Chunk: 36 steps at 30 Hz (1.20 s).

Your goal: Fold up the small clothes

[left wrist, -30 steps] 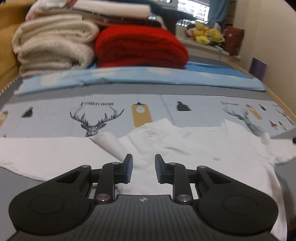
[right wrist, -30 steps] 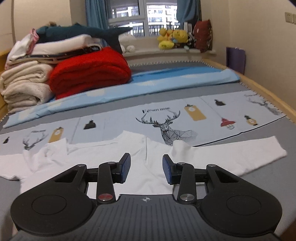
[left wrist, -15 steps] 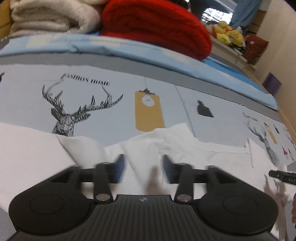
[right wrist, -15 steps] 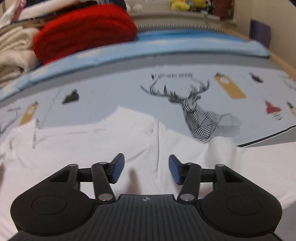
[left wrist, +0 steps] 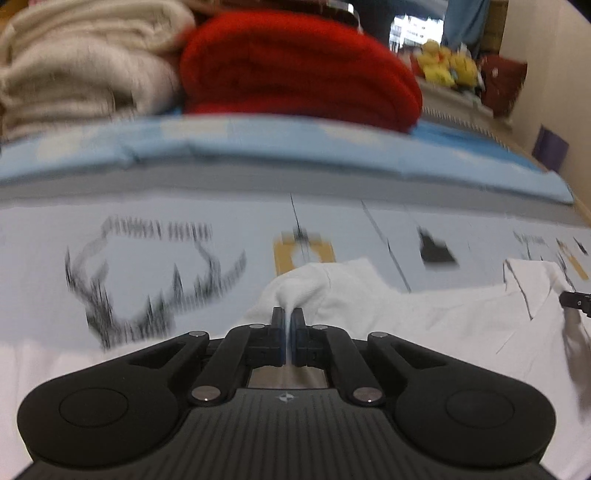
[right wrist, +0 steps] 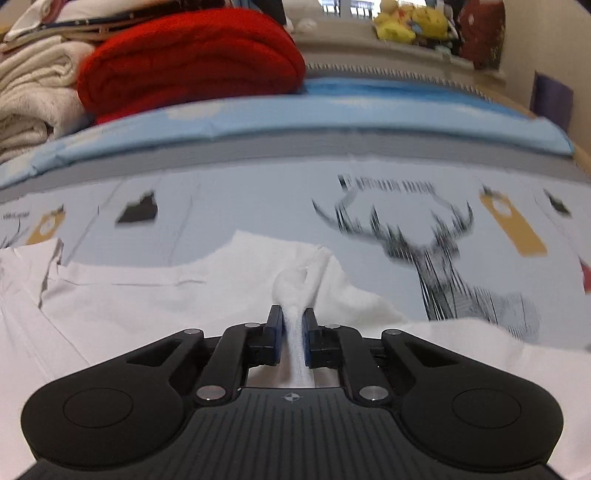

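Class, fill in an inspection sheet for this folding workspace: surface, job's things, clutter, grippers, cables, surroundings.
Surface: bed sheet printed with deer, blurred.
Job's things: white garment spread flat, bunched at each pinch.
Clutter: red blanket and cream blankets stacked at the far side.
Grippers: left gripper shut on the white garment; right gripper likewise.
Cables: nothing seen.
Surroundings: yellow plush toys on the sill, wall on the right.

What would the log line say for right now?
step: grasp | left gripper: shut on white shirt | right gripper: shut on white shirt | fold: not yet
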{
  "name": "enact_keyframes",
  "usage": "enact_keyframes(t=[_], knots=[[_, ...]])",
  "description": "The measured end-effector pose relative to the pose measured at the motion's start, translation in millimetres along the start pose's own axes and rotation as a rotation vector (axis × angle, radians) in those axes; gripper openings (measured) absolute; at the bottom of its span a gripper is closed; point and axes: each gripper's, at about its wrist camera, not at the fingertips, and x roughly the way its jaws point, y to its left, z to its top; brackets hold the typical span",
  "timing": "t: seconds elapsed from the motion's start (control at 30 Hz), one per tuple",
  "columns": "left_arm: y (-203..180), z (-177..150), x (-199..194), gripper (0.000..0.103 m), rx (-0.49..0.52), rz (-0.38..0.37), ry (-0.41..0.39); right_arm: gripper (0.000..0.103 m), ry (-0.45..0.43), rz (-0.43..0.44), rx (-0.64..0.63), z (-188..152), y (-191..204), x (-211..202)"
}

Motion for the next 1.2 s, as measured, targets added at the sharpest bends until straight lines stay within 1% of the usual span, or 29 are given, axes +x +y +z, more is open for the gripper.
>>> enact_keyframes(t=[0.07, 0.1, 0.13, 0.17, 0.23, 0.27, 0.3, 0.37, 0.4, 0.43, 0.53, 0.57, 0.67, 0.8, 0.87, 0.97, 1.03, 1.07, 1.1, 1.17, 1.2], knots=[[0, 12, 3, 0.004, -0.013, -0.012, -0.045, 0.01, -0.046, -0.015, 0.0, 14, 2, 5], [0, 18, 4, 0.006, -0.023, -0.02, -0.053, 0.01, -0.066, -0.028, 0.008, 21, 3, 7], [1, 21, 4, 0.008, -0.036, -0.006, -0.046, 0.011, -0.085, -0.045, 0.017, 28, 4, 9], [1, 23, 3, 0.016, -0.047, 0.002, -0.039, 0.012, -0.1, -0.068, 0.027, 35, 6, 10], [1, 22, -6, 0.026, -0.054, -0.021, -0.012, 0.023, -0.09, -0.113, 0.054, 42, 5, 13], [-1, 21, -11, 0.026, -0.045, -0.031, -0.003, 0.024, -0.068, -0.108, 0.074, 43, 3, 13], [-2, 20, -18, 0.026, -0.034, -0.036, 0.007, 0.025, -0.046, -0.086, 0.094, 43, 0, 11], [-5, 17, -35, 0.026, -0.026, -0.045, 0.033, 0.03, -0.031, -0.046, 0.118, 40, -6, -4], [-5, 14, -43, 0.026, -0.034, -0.053, 0.045, 0.037, -0.029, -0.032, 0.117, 38, -9, -14], [-5, 12, -52, 0.026, -0.04, -0.064, 0.061, 0.041, -0.025, -0.019, 0.112, 36, -12, -26], [-8, 3, -91, 0.026, -0.035, -0.071, 0.109, 0.042, 0.007, 0.025, 0.097, 27, -21, -70], [-9, -3, -110, 0.026, -0.027, -0.078, 0.119, 0.042, 0.022, 0.039, 0.096, 22, -23, -87], [-9, -27, -166, 0.026, -0.023, -0.102, 0.152, 0.042, 0.067, 0.072, 0.099, 2, -29, -142], [-7, -80, -236, 0.026, -0.027, -0.142, 0.224, 0.043, 0.135, 0.097, 0.108, -40, -36, -208], [-3, -107, -258, 0.026, -0.05, -0.155, 0.256, 0.044, 0.175, 0.106, 0.124, -66, -41, -234], [2, -149, -274, 0.026, -0.086, -0.143, 0.309, 0.044, 0.234, 0.102, 0.121, -102, -42, -257], [9, -172, -271, 0.026, -0.133, -0.139, 0.384, 0.044, 0.282, 0.089, 0.131, -124, -44, -262], [11, -177, -268, 0.026, -0.131, -0.13, 0.421, 0.044, 0.301, 0.091, 0.152, -136, -46, -263], [11, -185, -265, 0.026, -0.115, -0.098, 0.46, 0.044, 0.316, 0.084, 0.168, -148, -47, -264], [12, -188, -264, 0.027, -0.08, -0.066, 0.471, 0.044, 0.382, 0.053, 0.2, -162, -50, -258], [12, -188, -264, 0.028, -0.075, -0.065, 0.471, 0.044, 0.386, 0.058, 0.206, -165, -49, -258]])
